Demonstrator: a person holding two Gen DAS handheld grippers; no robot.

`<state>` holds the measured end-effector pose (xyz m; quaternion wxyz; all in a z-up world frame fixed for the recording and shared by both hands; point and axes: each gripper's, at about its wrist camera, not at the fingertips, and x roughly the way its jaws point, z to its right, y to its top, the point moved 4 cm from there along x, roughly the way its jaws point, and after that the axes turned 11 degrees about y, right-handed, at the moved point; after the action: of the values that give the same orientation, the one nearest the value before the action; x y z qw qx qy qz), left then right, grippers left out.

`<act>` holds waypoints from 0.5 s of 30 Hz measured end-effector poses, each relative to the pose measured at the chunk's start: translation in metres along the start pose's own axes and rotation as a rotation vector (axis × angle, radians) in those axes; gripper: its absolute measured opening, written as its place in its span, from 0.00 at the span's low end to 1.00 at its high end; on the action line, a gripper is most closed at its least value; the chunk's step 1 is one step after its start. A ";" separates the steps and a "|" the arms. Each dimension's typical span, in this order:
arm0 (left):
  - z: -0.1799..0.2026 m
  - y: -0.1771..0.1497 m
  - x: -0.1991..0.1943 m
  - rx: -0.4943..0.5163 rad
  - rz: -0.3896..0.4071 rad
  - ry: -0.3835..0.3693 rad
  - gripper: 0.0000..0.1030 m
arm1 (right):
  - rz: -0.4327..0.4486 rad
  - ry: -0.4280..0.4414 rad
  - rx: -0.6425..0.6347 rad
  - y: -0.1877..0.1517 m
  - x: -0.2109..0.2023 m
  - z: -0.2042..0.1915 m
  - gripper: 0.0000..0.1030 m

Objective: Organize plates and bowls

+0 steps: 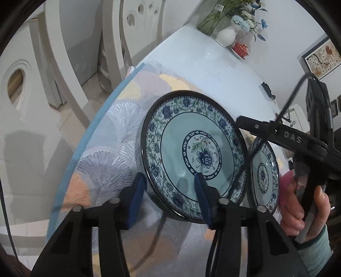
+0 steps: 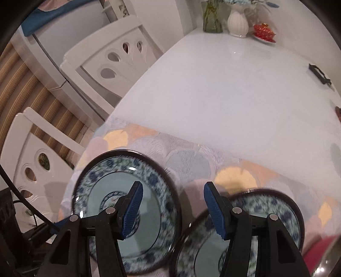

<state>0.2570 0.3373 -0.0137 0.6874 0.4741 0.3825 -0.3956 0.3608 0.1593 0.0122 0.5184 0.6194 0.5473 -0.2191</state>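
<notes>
White table fills the room w/ a pastel fan-print cloth over the near part, and white chairs stand along the far edge. At the back sit a white vase of blue flowers, a glass vase and a dish of red things.

Two blue-and-white flower plates lie on the cloth. In my left view the big plate is right in front, and the second plate sits just beside it – their rims look close, can't tell if they touch.

My left gripper is wide open and holds nothing. One blue finger is over the big plate's inside, the other is outside its rim.

My right gripper is wide open too, empty – it hangs above both plates, approx. over the gap between them. My right hand grips its handle. Right view is blurry.
</notes>
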 end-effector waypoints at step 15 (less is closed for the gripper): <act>-0.001 0.002 0.003 0.001 0.040 0.013 0.28 | -0.036 0.015 -0.067 0.003 0.029 -0.003 0.34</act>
<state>0.2603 0.3383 -0.0160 0.6923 0.4846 0.3773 -0.3789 0.3716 0.1760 -0.0100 0.5308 0.5933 0.5692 -0.2055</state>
